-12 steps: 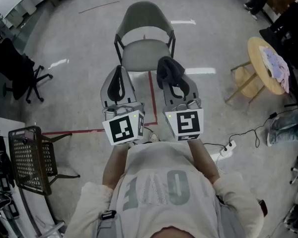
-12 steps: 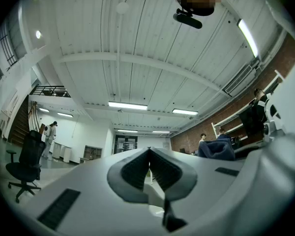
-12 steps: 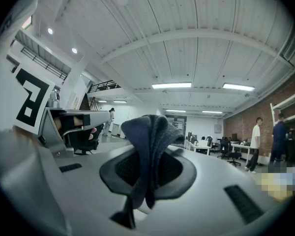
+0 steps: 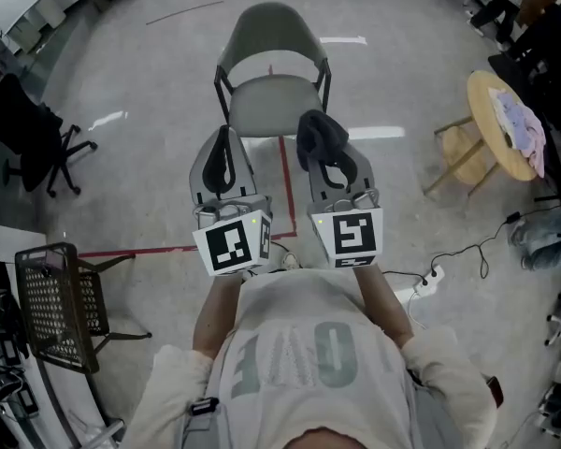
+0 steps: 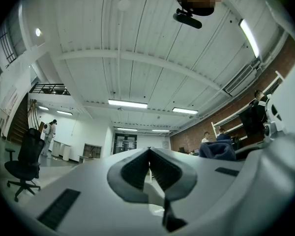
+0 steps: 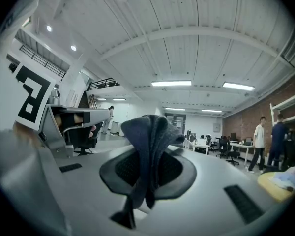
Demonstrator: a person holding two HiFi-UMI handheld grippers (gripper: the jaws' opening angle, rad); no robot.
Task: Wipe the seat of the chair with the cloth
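Nearest the person's chest, the two marker cubes sit side by side, and both tools reach forward from them toward the chair. The left claw (image 5: 149,156) is pressed together with nothing between its pads; it hangs idle just beside its partner. The right claw (image 4: 329,162) is clamped on the dark cloth (image 4: 318,129), which is bunched and folded over the jaw tips with a loose tail hanging down between the pads. Both gripper views take in ceiling and far walls but no seat, so the claws appear to be tilted upward, with the cloth raised clear of any surface. Straight ahead and lower lies the grey seat (image 4: 274,104) of the chair, its front edge just past the cloth in the head view and its backrest (image 4: 271,31) on the far side. The seat is centred between the two tools, a shade to the left of the loaded right claw, so the right hand is the one to act. It likely needs to tip down and push forward to land the cloth near the front edge. Wiping has not begun. Beyond, a round wooden side counter (image 4: 505,148) stands well apart at the right.
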